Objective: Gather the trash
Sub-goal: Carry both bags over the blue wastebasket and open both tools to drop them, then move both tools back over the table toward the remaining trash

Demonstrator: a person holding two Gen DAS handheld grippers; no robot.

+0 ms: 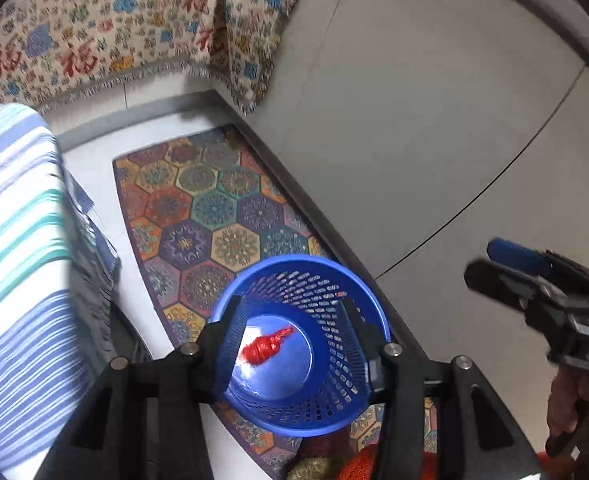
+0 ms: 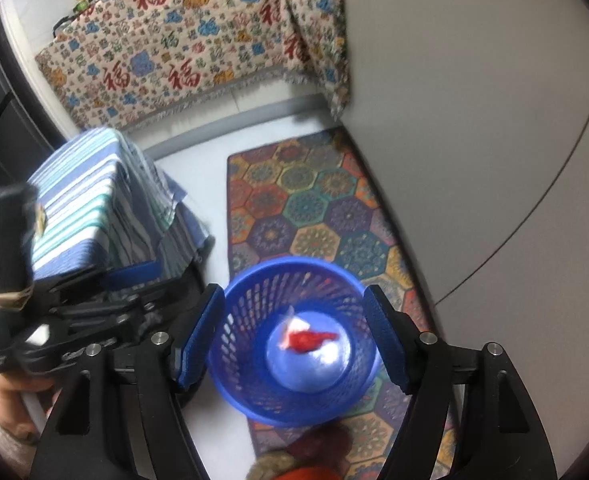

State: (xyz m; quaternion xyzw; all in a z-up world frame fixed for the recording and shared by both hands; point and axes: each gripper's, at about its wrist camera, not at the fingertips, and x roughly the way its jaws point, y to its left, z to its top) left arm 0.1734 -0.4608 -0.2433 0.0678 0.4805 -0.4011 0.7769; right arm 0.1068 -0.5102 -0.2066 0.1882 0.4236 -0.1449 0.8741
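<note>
Tongs (image 2: 292,336) agape above blue basket (image 2: 250,404), red wrapper (image 2: 308,340) inside.

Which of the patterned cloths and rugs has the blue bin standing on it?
The hexagon-patterned rug on the floor. The blue basket stands on it; the cloth with red characters and the striped cloth drape furniture.

Both tongs (image 1: 290,336) (image 2: 292,336) open, empty, angled downward.
</note>
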